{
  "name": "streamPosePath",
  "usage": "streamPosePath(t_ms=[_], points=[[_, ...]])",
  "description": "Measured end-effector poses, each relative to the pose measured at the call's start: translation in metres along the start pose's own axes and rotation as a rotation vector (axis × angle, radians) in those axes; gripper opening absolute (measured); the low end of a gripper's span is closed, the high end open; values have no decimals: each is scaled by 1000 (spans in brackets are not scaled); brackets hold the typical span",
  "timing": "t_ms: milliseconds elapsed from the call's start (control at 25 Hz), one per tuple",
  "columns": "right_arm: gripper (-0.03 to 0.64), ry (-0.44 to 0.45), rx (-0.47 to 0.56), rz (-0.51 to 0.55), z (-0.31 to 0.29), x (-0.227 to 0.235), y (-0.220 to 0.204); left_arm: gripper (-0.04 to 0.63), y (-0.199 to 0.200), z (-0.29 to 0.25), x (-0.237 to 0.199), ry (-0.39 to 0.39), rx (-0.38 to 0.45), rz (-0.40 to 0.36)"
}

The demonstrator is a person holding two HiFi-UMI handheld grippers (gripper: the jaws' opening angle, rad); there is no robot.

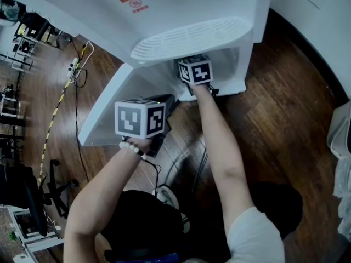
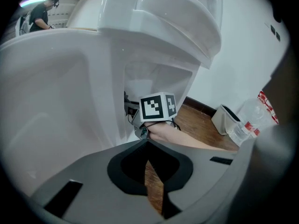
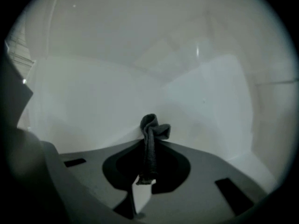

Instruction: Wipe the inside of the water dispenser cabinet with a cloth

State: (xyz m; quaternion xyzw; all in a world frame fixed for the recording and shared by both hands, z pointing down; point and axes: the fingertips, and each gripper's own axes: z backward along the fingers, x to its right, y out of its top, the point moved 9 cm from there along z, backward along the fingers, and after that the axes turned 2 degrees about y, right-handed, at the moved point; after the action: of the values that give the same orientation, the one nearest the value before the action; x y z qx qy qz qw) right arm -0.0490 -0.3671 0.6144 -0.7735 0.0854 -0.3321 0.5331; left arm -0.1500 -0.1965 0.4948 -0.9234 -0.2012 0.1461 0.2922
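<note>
We're wearing a white sleeve [image 1: 258, 234], a bead bracelet [image 1: 131, 147]; our grey left tongs [image 2: 147, 144] carry a black-and-white marker cube [image 1: 140, 118].

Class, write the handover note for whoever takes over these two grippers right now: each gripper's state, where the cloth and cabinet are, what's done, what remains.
Left gripper: jaws together, empty, held outside beside the open cabinet door.
Right gripper: shut on the dark cloth, inside the water dispenser cabinet. The cloth's bunched end is close to a white inner wall; contact is unclear.
Done: door open, cloth inside the cabinet. How much has been wiped cannot be told.
Left: probably wipe the inner surfaces, then bring the cloth out.
</note>
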Motion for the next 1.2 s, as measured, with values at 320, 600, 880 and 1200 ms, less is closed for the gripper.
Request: streamPosePath(t_ms=[320, 600, 880, 1200], points=[[37, 92, 242, 74, 14, -23, 36, -3, 5, 0, 9, -8, 11, -9], [38, 89, 338, 41, 18, -20, 62, -3, 5, 8, 3, -9, 25, 9], [37, -106, 179, -165, 4, 21, 17, -3, 1, 9, -2, -11, 12, 16], [37, -183, 83, -304, -6, 36, -18, -3, -2, 11, -4, -24, 4, 22]])
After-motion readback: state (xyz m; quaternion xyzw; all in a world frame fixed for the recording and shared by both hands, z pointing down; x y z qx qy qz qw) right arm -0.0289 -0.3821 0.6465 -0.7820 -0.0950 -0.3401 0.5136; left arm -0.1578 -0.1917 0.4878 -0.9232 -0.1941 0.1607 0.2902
